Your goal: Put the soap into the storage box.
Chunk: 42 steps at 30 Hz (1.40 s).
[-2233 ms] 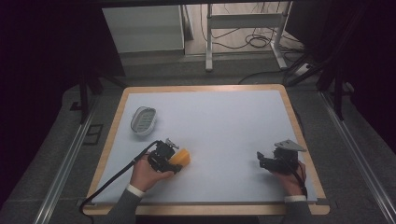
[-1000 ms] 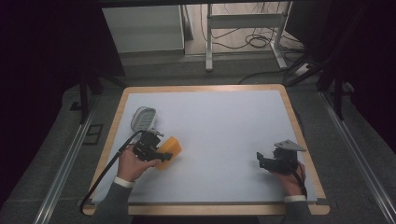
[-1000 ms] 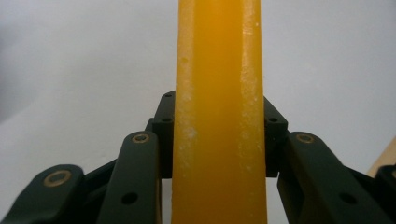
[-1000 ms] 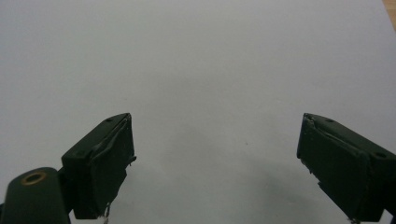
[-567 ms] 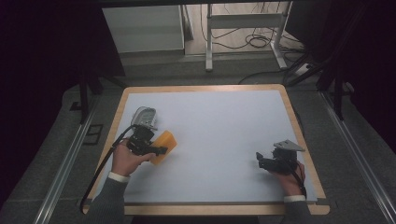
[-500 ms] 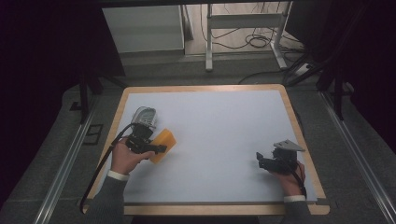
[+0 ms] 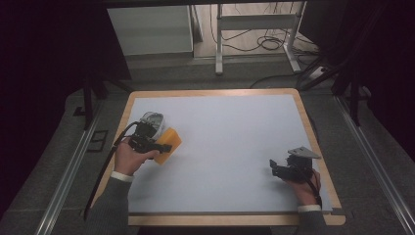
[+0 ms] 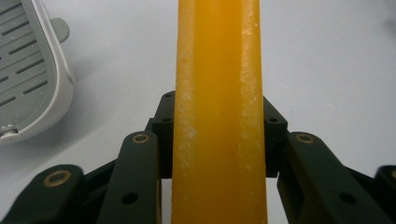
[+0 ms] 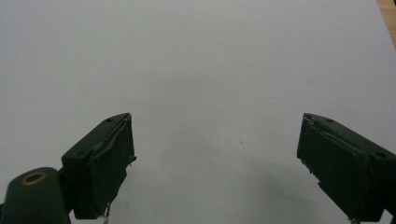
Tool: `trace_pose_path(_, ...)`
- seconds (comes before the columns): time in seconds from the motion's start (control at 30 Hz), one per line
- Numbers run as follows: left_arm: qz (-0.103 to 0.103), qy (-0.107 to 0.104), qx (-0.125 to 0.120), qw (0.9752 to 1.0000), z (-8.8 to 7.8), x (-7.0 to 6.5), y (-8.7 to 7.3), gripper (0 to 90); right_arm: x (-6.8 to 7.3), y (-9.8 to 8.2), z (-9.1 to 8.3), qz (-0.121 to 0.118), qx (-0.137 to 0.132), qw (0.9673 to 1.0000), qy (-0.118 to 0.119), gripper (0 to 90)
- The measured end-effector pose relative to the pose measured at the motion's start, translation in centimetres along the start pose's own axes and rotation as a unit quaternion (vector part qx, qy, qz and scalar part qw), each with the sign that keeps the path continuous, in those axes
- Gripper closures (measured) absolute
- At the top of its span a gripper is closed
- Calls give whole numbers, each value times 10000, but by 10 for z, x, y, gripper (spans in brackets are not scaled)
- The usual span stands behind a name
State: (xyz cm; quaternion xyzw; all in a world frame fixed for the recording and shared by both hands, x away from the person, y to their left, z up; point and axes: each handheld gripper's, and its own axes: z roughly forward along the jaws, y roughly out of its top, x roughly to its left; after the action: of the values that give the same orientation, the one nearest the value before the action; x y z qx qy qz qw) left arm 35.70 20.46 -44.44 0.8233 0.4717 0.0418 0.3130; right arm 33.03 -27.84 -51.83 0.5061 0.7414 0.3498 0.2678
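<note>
Left gripper view looks along the left hand-held gripper [image 8: 219,140], whose two black jaws are clamped from either side on an orange block [image 8: 219,107], most likely a sponge, held edge-on so that its narrow face runs up the middle of the picture. To the left of the block, on the pale worktop [image 8: 336,60], lies a grey slotted dish [image 8: 28,79] with a white rim, near the jaws but apart from them. From the high view the left hand-held gripper [image 7: 164,145] sits near the worktop's left edge with the orange block [image 7: 169,143] sticking out toward the right, just beside the grey slotted dish [image 7: 152,121], which lies partly behind the gripper body. The right hand-held gripper [image 7: 275,167] rests low near the worktop's [image 7: 235,132] right edge, well apart from the block; in the right gripper view the right hand-held gripper [image 9: 215,149] has its jaws spread wide with nothing between them.
</note>
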Motion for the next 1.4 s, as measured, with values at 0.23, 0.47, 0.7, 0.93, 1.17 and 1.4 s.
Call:
trace_pose_path(0.23,-8,58,-60,10000,-5,2,5,609,0,0,0,11,-1,10000,-19,109)
trace_pose_path(0.47,-157,147,-177,9996,-13,11,14,609,0,0,0,3,4,10000,-15,110)
trace_pose_path(0.7,-251,166,-234,9993,-19,20,23,609,1,0,1,-15,9,10000,-12,110)
trace_pose_path(0.93,-348,220,-239,9989,-20,32,29,610,-1,-1,0,29,5,10000,-42,109)
trace_pose_path(1.17,-479,289,-303,9980,-22,41,32,610,-1,0,0,17,-1,10000,-33,109)
trace_pose_path(1.4,-536,336,-321,9975,-24,48,35,610,-1,0,0,10,5,10000,-22,109)
